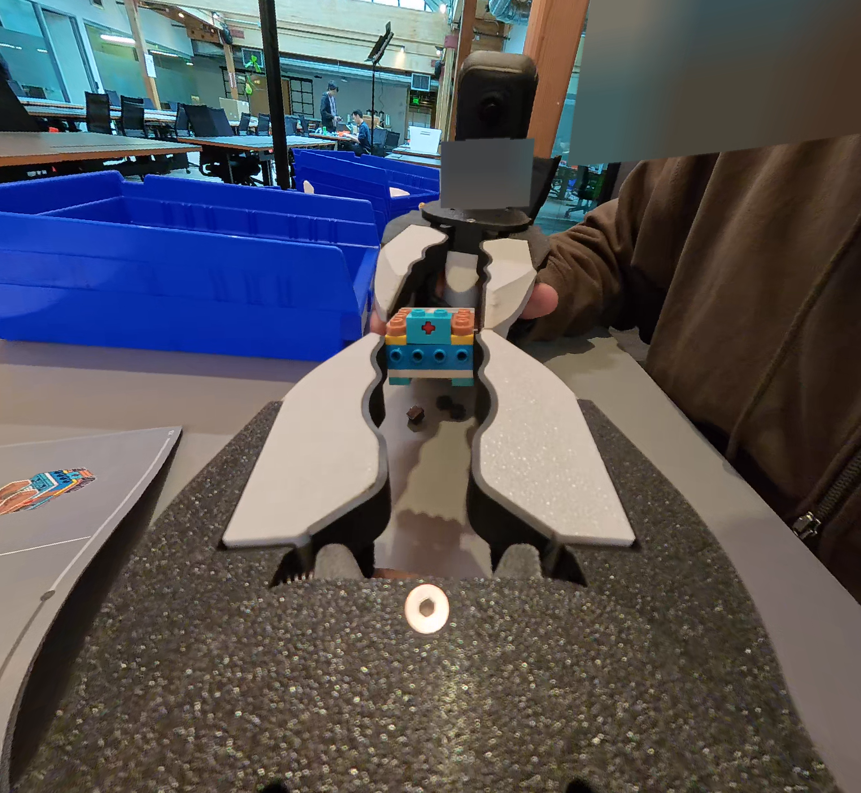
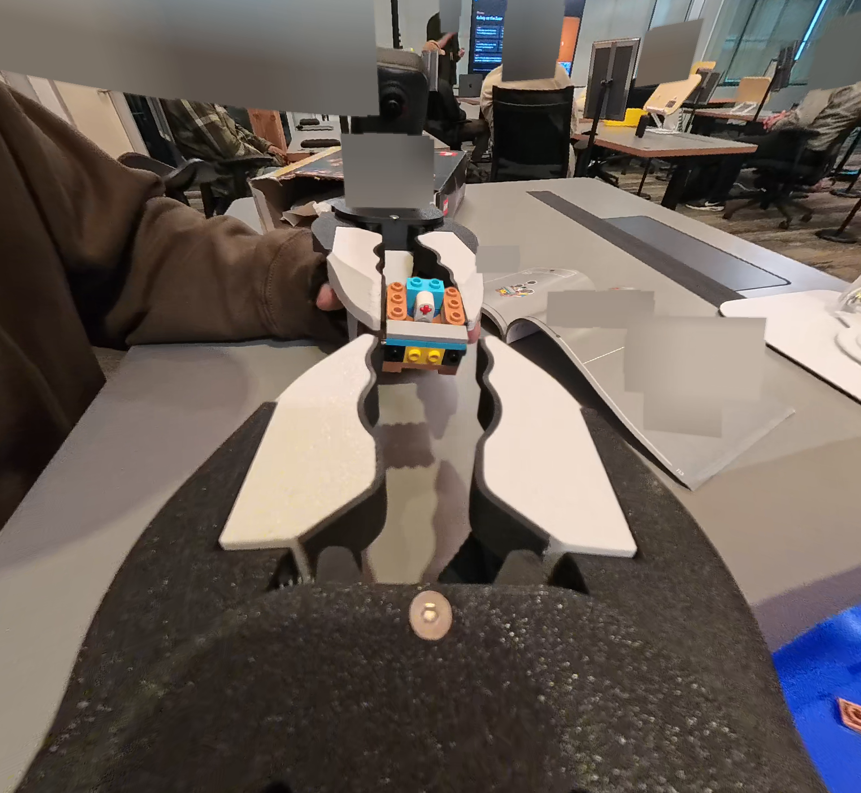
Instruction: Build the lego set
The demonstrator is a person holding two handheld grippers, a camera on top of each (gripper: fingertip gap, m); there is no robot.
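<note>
— As I log this from the remote station, item one: left gripper (image 1: 431,351), level, facing the right gripper (image 2: 428,344) nose to nose above the tabletop (image 1: 140,388). Left fingers (image 1: 326,435) pinch the lego build (image 1: 428,347) by its two sides.

— And the right side?

— Item two: right fingers (image 2: 536,444), spread, tips just beside the build's near end. I cannot tell whether they touch it. A hand (image 2: 326,295) in a brown sleeve shows behind the far gripper.

— Where is the build?

— Held clear of the tabletop, between both grippers. It has orange plates on top and yellow, blue and grey layers beneath. Two small dark pieces (image 1: 414,414) lie on the tabletop under it.

— Any markings?

— Item three: teal brick (image 1: 427,327), bearing a red cross. Item four: instruction booklet (image 2: 587,379), open on the tabletop, with a printed picture of a model. Its small print is too fine for me to make out. Item five: blue bins (image 1: 186,258), beyond the grippers.
</note>
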